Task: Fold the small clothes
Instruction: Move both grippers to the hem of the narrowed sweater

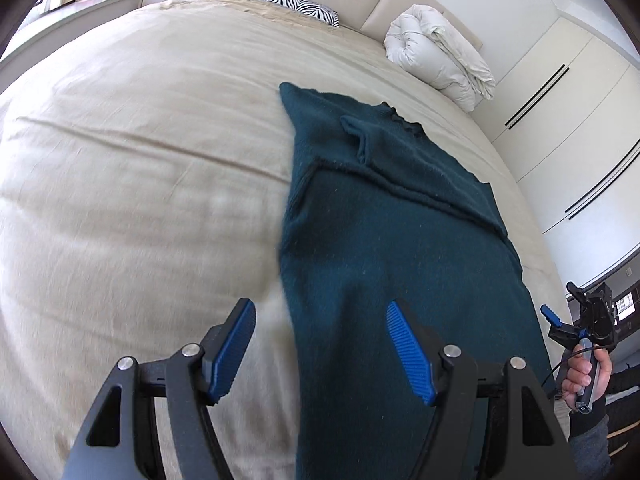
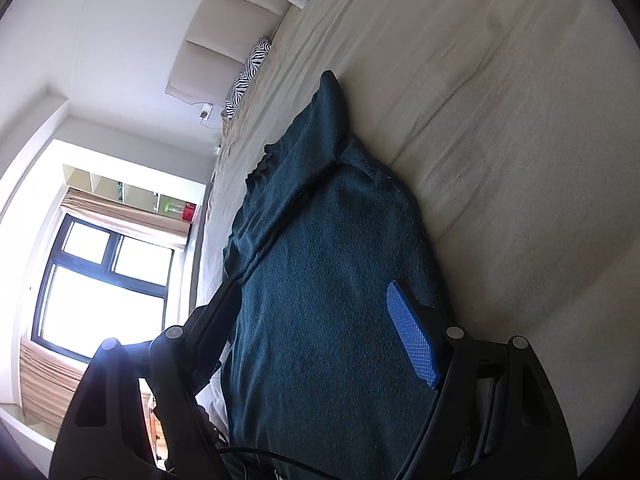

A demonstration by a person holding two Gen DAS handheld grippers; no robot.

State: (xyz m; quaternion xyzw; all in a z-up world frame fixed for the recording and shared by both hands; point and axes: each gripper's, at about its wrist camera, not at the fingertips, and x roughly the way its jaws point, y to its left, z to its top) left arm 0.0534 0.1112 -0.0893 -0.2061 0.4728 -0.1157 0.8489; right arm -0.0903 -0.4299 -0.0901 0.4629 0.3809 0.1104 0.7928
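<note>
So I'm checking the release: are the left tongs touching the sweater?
Apart. The left wrist view shows the left tongs wide open above the sweater, pads clear of the knit.

Left wrist view close above bed (image 1: 120, 160), facing headboard, right wrist view rolled sideways, both sharing sweater (image 1: 380, 220)

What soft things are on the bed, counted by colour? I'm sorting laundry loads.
Dark teal: 1, the sweater, lying partly folded.
Black-and-white striped: 1, the zebra pillow by the headboard.
Off-white: 1, the rolled duvet.
Beige: 1, the bed sheet underneath.
Total: 4
</note>
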